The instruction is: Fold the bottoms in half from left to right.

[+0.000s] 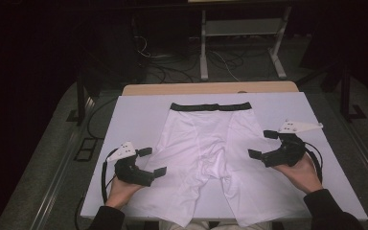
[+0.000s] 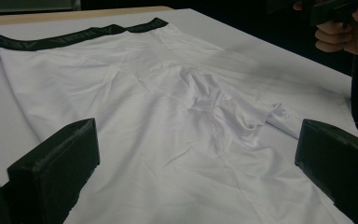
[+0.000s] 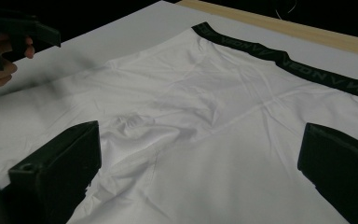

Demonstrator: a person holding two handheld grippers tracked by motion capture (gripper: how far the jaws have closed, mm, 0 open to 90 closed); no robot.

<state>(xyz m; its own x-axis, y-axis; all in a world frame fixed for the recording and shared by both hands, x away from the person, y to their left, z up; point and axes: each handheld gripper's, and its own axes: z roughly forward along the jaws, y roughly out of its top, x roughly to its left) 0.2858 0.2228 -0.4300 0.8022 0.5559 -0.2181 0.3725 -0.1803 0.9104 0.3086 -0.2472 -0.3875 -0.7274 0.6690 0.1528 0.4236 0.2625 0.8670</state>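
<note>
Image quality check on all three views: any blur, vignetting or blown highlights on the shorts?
High view: dark corners and surroundings, lit centre, white stretch shorts with a black waistband read pale with a faint purple tint, creases still visible. Left gripper view: the nearby black left tongs are soft, and the far hand at top right is blurred. Right gripper view: the right tongs are soft, fabric folds fairly sharp, waistband lettering legible.

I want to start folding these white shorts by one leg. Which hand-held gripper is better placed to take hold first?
Probably the left hand-held gripper: its open jaws sit right at the edge of the white shorts. The right hand-held gripper, also open, looks slightly farther from its side's edge.
</note>
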